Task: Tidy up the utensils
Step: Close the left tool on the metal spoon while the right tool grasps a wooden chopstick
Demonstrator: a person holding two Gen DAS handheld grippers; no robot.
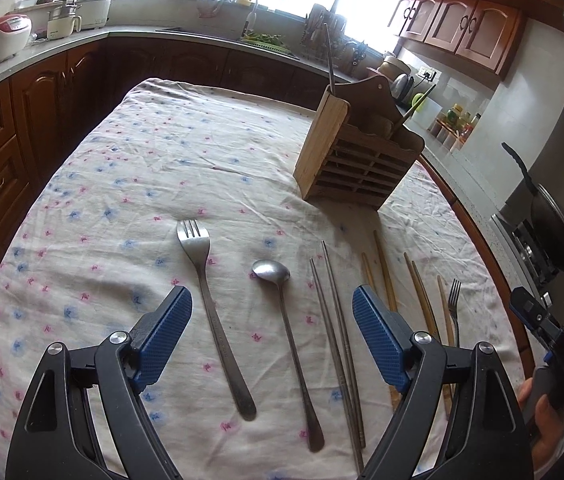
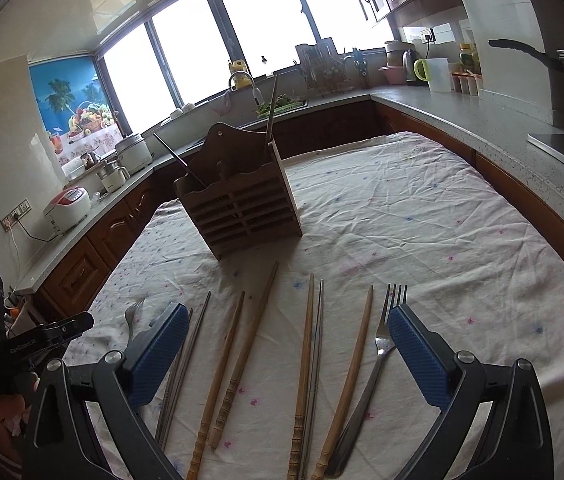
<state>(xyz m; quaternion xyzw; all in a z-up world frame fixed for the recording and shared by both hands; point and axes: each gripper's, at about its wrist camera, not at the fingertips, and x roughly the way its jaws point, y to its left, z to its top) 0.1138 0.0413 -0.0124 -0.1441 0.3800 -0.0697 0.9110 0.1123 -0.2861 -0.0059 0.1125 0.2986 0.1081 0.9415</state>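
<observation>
A: Both tools are released and empty. The left hand-held gripper (image 1: pixel 271 334) hangs over the big fork (image 1: pixel 207 304), the spoon (image 1: pixel 288 344) and a pair of metal chopsticks (image 1: pixel 336 344), all lying flat on the table (image 1: pixel 121 184). The right hand-held gripper (image 2: pixel 284 354) hangs with its fingers spread wide over the wooden chopsticks (image 2: pixel 241 352) and a smaller fork (image 2: pixel 378 356).

B: And the wooden holder (image 2: pixel 241 204)?

A: Upright farther back on the cloth, well apart from the row. It already has a couple of sticks leaning in it.

B: So what could go wrong?

A: I'd say the flat pieces are the trouble. They lie flush on wrinkled cloth, so the fingers may pinch fabric with the handle, or slide off the thin metal.

B: The chopsticks look crowded too.

A: Yes, the metal pair lie almost touching, and a wooden one has a metal stick right beside it. Closing on one could drag its neighbour along. The holder also looks light; a clumsy drop might tip it
</observation>
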